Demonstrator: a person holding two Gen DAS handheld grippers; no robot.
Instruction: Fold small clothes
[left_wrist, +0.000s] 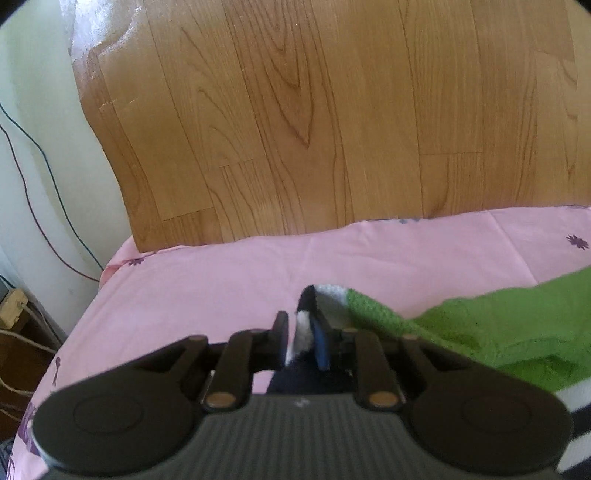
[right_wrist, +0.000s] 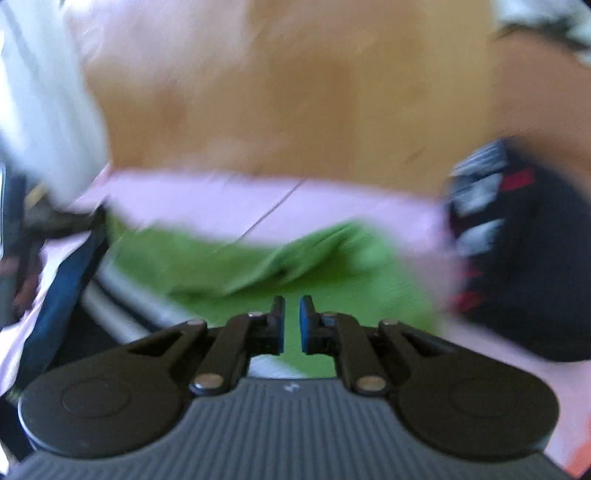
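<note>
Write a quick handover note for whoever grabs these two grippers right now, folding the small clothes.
Left gripper: shut on the navy-and-white edge of the green garment, holding it just above the pink sheet.
Right gripper: jaws nearly together; the view is blurred, so I cannot tell whether any green cloth is pinched between them.
Things: the garment lies bunched across the pink sheet; a dark striped garment sits to the right.
Done: one edge gripped. Left: no finished fold shows yet; the dark one looks untouched.
</note>
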